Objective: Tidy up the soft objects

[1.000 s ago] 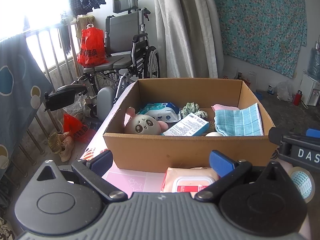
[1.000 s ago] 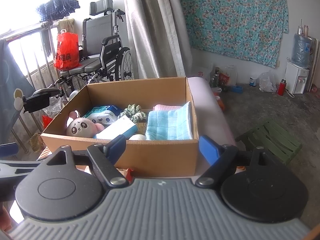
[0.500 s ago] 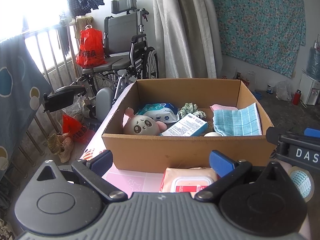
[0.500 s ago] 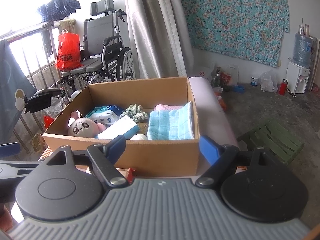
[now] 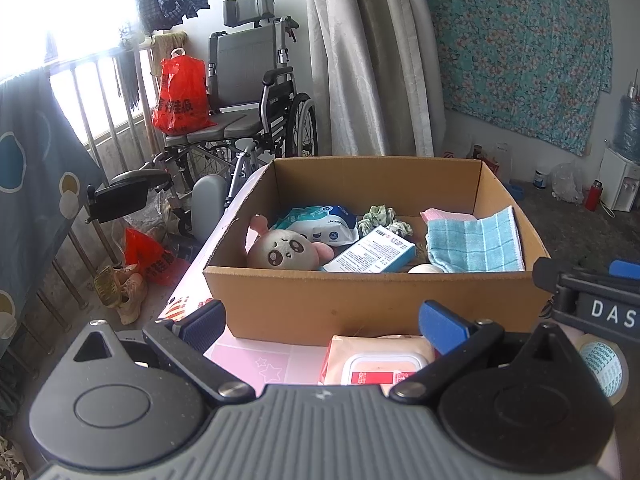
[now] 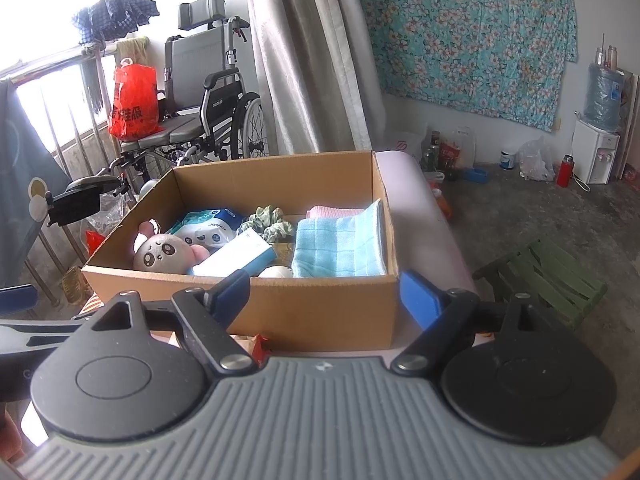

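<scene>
A cardboard box (image 5: 360,304) (image 6: 320,316) stands on a pink table. In it lie a plush panda (image 5: 286,249) (image 6: 162,255), a blue wipes pack (image 5: 320,224) (image 6: 208,226), a green scrunchie (image 5: 384,218) (image 6: 272,220), a white-blue carton (image 5: 372,250) (image 6: 240,256), a white round thing (image 5: 426,269) and a blue towel (image 5: 474,246) (image 6: 340,248) over a pink one (image 5: 444,214). A peach wipes pack (image 5: 376,360) lies in front of the box, between my left gripper's fingers. My left gripper (image 5: 322,324) is open and empty. My right gripper (image 6: 326,294) is open and empty, before the box.
A tape roll (image 5: 604,364) lies on the table at the right, under the other gripper. A wheelchair (image 5: 248,120) with a red bag (image 5: 180,98) stands behind the box, by the curtain. A green stool (image 6: 548,276) and a water dispenser (image 6: 596,136) are on the floor at right.
Both views have shifted only slightly; the box sits a touch nearer in the right wrist view. Nothing was picked up or let go.
</scene>
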`<state>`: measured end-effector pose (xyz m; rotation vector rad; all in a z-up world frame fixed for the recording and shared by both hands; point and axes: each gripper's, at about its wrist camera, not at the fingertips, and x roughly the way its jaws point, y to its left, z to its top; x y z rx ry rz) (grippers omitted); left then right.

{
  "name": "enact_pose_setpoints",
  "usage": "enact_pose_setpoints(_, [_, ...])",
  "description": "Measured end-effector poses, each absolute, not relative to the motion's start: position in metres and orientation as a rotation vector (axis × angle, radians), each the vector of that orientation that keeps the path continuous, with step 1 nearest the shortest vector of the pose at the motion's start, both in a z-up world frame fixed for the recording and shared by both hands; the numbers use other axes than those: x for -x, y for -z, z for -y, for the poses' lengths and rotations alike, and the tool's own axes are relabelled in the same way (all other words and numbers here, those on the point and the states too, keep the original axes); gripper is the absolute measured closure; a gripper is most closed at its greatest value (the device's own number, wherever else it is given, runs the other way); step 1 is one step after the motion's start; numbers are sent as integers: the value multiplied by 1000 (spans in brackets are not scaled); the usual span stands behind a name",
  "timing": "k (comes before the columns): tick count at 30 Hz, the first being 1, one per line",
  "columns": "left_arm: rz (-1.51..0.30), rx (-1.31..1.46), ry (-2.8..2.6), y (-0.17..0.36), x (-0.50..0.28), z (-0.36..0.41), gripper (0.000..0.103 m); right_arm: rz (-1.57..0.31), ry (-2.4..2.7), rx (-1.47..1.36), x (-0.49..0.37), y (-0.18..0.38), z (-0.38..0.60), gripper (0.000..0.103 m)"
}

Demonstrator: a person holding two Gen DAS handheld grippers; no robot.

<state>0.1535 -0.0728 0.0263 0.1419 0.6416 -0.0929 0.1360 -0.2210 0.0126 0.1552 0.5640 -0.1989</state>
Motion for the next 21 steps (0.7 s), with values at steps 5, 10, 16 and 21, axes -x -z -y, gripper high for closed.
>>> enact_pose_setpoints(5, [-642,-145,96,-25,-154,74,0,-565,198,-156,-137,-12,221,20])
enact_pose_setpoints(10, [-644,-146,97,-24,-154,76,0,-569,204,-159,-138,-10,223,20])
enact_pose_setpoints(16, [-630,-154,92,-26,-153,76,0,-570,213,-167,-138,-8,227,19])
enact_pose_setpoints(21, [-632,-154,91,-26,-154,76,0,-570,210,-169,-138,-9,228,19])
